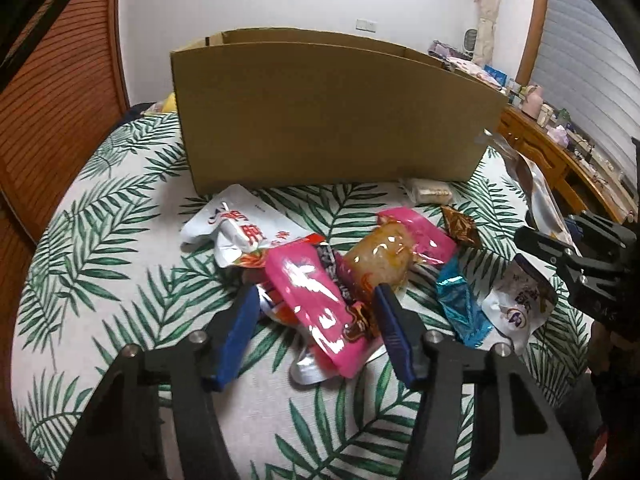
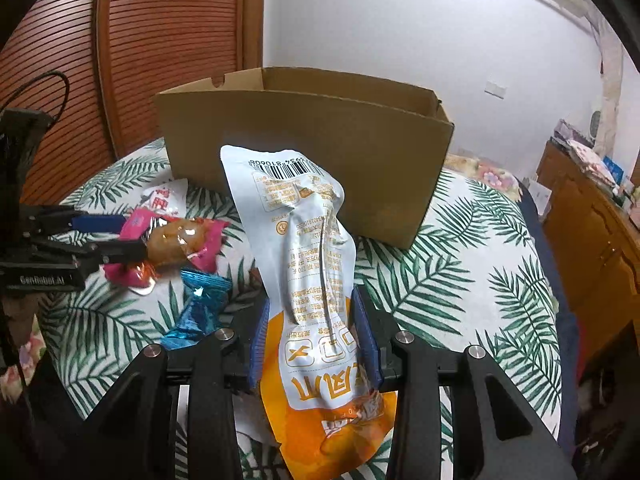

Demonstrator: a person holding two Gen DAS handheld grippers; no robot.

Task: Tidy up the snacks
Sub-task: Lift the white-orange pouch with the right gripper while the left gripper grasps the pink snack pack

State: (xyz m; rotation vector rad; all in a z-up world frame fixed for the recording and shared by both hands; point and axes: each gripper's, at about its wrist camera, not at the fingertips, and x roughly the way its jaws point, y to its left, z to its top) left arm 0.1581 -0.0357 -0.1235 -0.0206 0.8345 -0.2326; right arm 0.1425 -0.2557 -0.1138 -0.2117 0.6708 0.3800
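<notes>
Currently the right claw [image 2: 312, 344] is gripping the pouch [image 2: 308, 248]; left claw [image 1: 316, 320] is gaping over pink packets [image 1: 316, 304]. Lift pouch clear over box [image 2: 320, 140] wall before releasing.

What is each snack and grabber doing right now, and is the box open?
Cardboard box: open on top, upright on the table.
Right gripper: shut on the white and orange pouch, held up.
Left gripper: open, fingers around the pink packet.
Pink packet: lying on the pile.
Blue candy wrapper: lying on the tablecloth.
White packet with red writing: crumpled, lying near the box.
</notes>
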